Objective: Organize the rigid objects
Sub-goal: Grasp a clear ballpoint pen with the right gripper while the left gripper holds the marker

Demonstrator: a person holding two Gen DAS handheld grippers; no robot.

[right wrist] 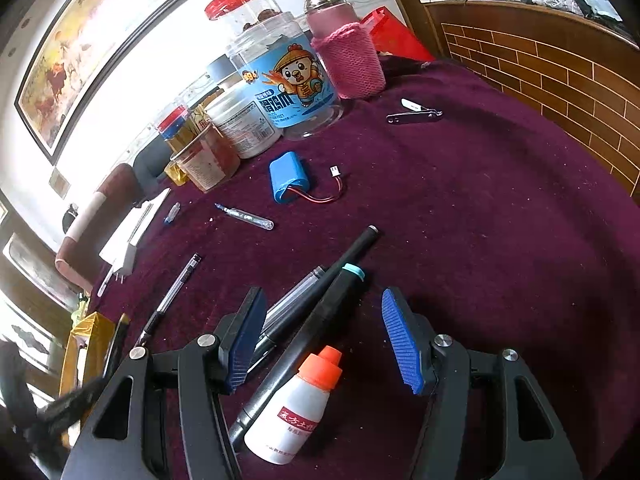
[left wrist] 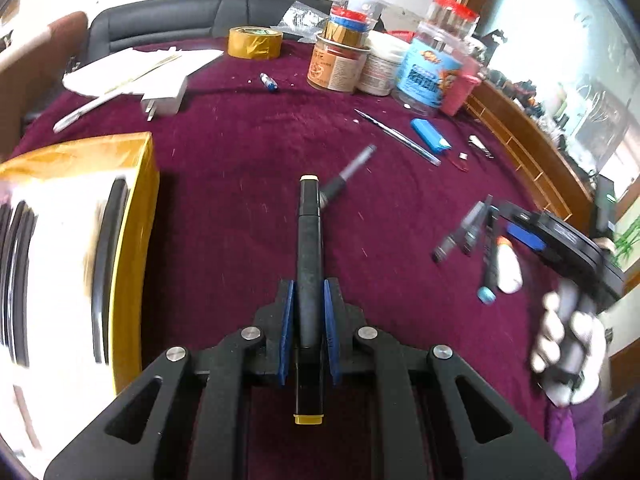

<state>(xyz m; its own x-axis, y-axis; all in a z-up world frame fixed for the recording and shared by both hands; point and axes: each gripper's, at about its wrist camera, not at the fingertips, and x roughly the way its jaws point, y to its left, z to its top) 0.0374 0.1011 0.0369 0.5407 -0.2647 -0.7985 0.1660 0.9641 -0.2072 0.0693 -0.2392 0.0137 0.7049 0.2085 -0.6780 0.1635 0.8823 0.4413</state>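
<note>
Marker (left wrist: 309, 280), black with a yellow cap at its near end and a cream cap at its far end, sits clamped between the blue pads of the left tongs (left wrist: 309, 312), pointing straight ahead along the fingers and raised above the maroon cloth of the desk (left wrist: 240, 152). Just to its left a yellow taped box (left wrist: 132, 216) stands near the desk's left edge, blurred.

The right tongs (right wrist: 324, 340) stand apart, gripping nothing. Between their pads on the cloth lie a second black marker (right wrist: 320, 324) with a teal cap and a white bottle (right wrist: 292, 404) with an orange cap, neither touched by a pad. A dark pen (right wrist: 352, 256) and a clear pen (right wrist: 296, 296) lie beside the left pad, angled away.

Farther out, toward the middle of the desk, lie a slim black pen (right wrist: 172, 292), a clear-barrelled pen (right wrist: 246, 216) and a blue battery pack (right wrist: 292, 176) with red wire. Nail clippers (right wrist: 416, 114) lie towards the right edge. Along the far edge stand a clear jar (right wrist: 276, 72) with a red lid, a pink-sleeved flask (right wrist: 344, 48), a white tub (right wrist: 244, 124) and a roll of yellow tape (left wrist: 255, 42).
</note>
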